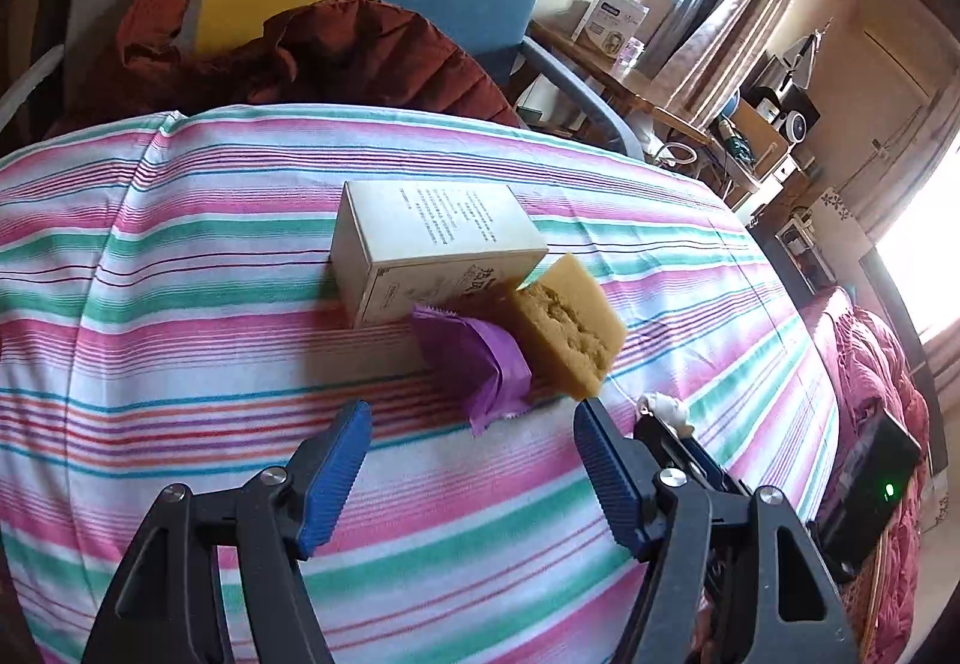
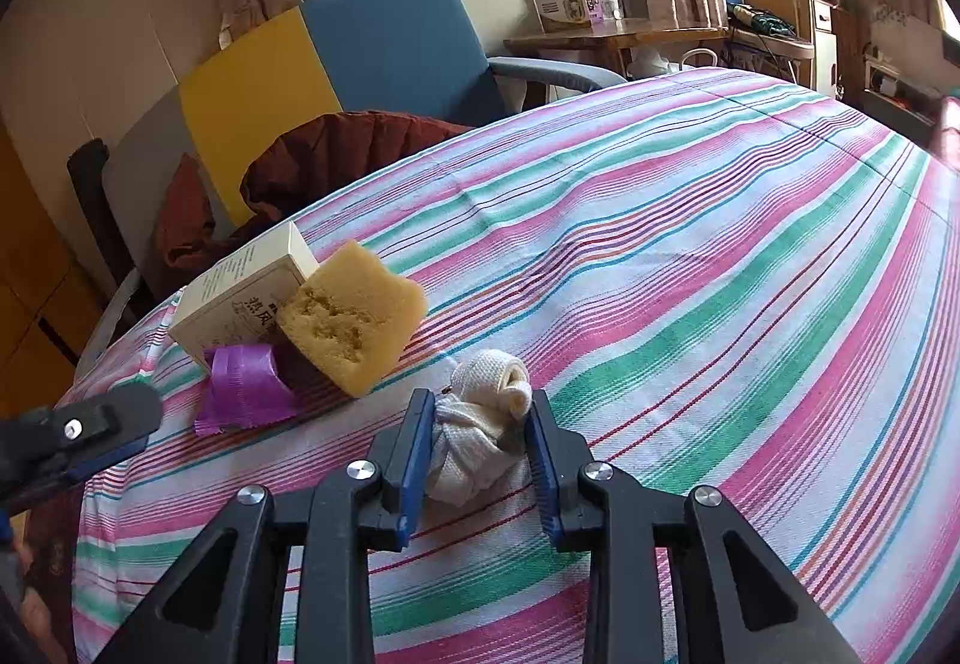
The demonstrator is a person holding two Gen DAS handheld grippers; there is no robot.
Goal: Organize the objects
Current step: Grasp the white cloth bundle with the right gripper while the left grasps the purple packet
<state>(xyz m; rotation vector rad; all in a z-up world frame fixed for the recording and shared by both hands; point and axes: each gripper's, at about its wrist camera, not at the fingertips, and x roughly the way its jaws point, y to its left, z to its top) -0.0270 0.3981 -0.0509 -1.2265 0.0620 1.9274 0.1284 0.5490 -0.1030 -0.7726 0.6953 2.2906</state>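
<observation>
Both claws angled down: right claw (image 2: pixel 480 418) on cloth bundle (image 2: pixel 480 424)

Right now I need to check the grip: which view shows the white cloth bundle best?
The right wrist view: the white cloth bundle sits whole between the right gripper fingers, pressed by both. The left wrist view shows only a small white scrap of it behind the right gripper's tip.

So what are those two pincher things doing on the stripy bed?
A person is tidying things up. The right gripper is shut on a bundled cream cloth. The left gripper is open, holding nothing, aimed at a crumpled purple wrapper, a yellow sponge block and a white cardboard box.
</observation>
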